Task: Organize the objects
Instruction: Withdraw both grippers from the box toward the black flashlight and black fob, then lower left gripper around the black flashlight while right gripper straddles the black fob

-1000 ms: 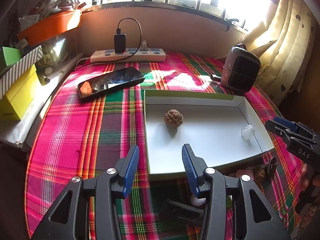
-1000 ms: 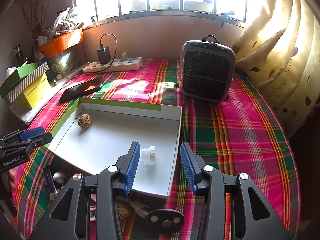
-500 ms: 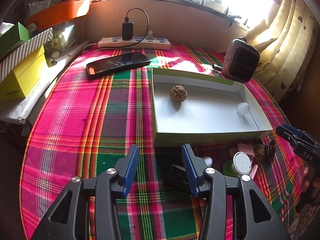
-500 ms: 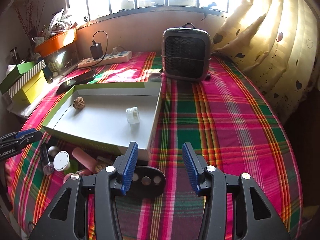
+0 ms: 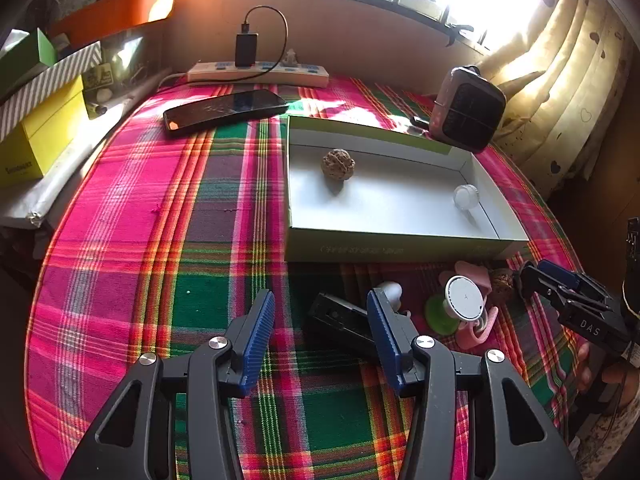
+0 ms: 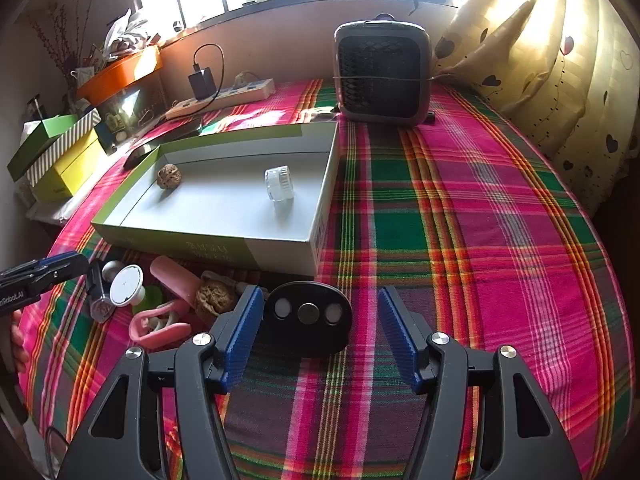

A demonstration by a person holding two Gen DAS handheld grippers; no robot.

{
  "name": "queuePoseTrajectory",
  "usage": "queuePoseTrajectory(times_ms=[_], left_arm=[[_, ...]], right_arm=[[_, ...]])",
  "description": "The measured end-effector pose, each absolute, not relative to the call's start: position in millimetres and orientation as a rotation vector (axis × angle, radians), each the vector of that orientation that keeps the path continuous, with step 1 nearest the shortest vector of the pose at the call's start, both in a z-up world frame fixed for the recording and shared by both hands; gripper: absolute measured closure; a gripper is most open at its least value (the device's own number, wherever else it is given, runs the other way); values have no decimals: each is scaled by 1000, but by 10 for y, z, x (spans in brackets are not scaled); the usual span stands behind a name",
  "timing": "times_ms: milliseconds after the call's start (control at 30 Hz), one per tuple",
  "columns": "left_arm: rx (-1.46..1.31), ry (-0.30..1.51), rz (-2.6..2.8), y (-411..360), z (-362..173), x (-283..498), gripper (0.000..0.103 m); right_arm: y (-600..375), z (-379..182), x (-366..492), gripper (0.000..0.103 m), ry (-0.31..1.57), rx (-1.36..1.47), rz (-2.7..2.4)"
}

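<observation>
Your right gripper (image 6: 320, 336) has just been opening and holds nothing; the black oval piece (image 6: 307, 318) lies on the plaid cloth (image 6: 460, 240) between its blue pads, nearer the left one and touching neither. Your left gripper (image 5: 320, 340) has also just spread wider and is empty, with the black block (image 5: 340, 322) on the cloth just ahead of its tips, toward the right pad. Behind both sits the open box (image 6: 280, 246) holding a walnut (image 6: 169, 176) and a small clear jar (image 6: 279, 183), the remaining clutter (image 6: 160, 304) heaped against its near wall.
</observation>
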State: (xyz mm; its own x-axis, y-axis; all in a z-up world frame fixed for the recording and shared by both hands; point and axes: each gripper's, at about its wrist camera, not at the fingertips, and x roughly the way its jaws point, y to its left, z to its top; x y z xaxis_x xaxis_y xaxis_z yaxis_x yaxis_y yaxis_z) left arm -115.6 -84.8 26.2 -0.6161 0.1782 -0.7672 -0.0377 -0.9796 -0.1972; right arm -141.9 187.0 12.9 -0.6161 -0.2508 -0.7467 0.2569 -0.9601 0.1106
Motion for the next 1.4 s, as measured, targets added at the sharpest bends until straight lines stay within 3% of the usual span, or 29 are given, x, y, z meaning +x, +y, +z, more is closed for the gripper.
queuePoseTrajectory(times_ms=[767, 1400], left_arm=[[-1385, -70, 2623, -473, 180, -1062, 53], [-1434, -58, 2663, -697, 147, -951, 53]], right_arm=[[1887, 45, -1439, 42, 64, 1259, -2600], [1863, 35, -1435, 42, 89, 1262, -2602]])
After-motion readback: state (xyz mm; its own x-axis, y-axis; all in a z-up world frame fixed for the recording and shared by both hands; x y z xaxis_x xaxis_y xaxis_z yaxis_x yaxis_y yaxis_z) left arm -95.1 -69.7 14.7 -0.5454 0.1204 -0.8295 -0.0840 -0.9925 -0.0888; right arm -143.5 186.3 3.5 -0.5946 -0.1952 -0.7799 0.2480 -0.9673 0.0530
